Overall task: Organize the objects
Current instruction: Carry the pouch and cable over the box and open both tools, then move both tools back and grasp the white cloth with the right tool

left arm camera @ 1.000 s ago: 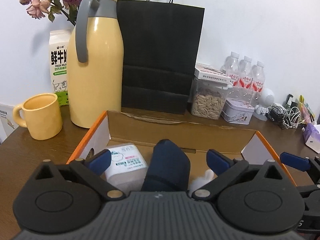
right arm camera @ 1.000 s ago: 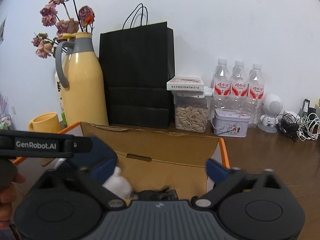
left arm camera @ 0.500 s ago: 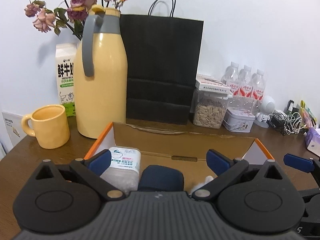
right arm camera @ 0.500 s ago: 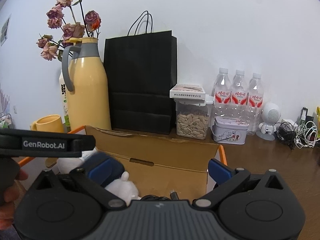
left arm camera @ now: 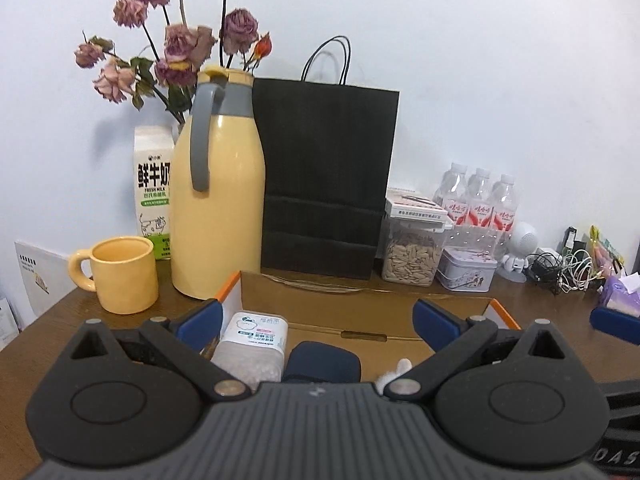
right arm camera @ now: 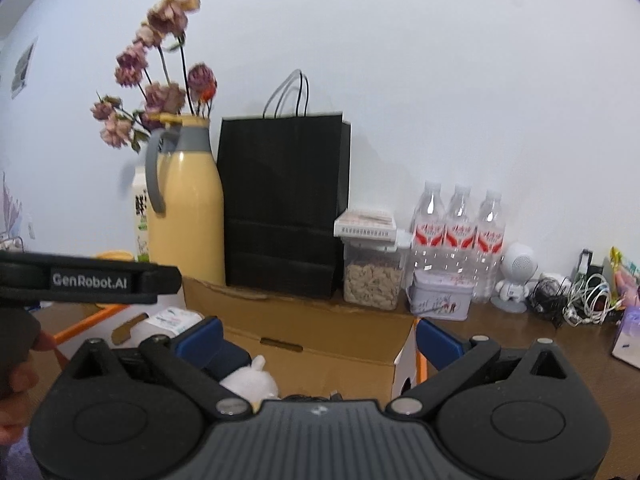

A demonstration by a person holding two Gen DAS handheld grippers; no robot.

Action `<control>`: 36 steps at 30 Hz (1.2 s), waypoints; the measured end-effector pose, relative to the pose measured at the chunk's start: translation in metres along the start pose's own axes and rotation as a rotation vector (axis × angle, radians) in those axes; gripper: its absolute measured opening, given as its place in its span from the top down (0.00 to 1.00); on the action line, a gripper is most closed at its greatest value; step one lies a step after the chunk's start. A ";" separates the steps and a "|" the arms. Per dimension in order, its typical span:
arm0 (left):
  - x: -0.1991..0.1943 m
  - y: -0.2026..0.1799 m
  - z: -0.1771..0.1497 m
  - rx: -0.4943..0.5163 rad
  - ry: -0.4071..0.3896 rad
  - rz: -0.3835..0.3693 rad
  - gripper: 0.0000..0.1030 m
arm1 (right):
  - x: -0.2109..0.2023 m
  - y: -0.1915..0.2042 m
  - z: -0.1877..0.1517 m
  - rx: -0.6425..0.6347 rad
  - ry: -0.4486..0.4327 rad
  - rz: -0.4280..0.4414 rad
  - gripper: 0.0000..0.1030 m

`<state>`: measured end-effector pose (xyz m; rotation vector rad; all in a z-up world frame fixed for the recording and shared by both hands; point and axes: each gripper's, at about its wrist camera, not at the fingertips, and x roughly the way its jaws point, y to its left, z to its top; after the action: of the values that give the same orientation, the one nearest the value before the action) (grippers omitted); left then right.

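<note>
In the left wrist view the left tool (left arm camera: pixel 316 316) has risen and drawn back since a second ago: its fingers stand wide apart and empty, and the cardboard box (left arm camera: pixel 360 300) now sits low in the frame, so a deposit looks finished. Inside it, lower centre, lie one white packet (left arm camera: pixel 256 332), one navy pouch (left arm camera: pixel 324 362) and a sliver of one white plush toy (left arm camera: pixel 396 372). Behind, on the bench (left arm camera: pixel 52 336), stand one mug (left arm camera: pixel 124 276), one yellow flask (left arm camera: pixel 218 208), one milk carton (left arm camera: pixel 154 196), one black bag (left arm camera: pixel 324 176) and three water bottles (left arm camera: pixel 478 204). In the right wrist view the right tool (right arm camera: pixel 316 336) has lifted too, spread open and empty above the same box, plush toy lower centre-left.
</note>
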<state>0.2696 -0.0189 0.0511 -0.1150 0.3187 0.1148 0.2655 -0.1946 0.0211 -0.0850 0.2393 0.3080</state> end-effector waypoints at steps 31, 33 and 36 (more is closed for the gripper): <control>-0.095 0.035 -0.071 0.088 0.142 -0.007 0.00 | -0.108 0.042 -0.073 -0.058 0.098 0.067 0.00; -0.102 0.040 -0.076 0.094 0.156 0.003 0.00 | -0.111 0.048 -0.077 -0.055 0.122 0.088 0.00; -0.110 0.050 -0.082 0.098 0.180 0.015 0.00 | -0.112 0.058 -0.084 -0.056 0.170 0.115 0.00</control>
<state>0.1338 0.0093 0.0038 -0.0259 0.5038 0.1033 0.1249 -0.1818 -0.0357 -0.1529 0.4050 0.4225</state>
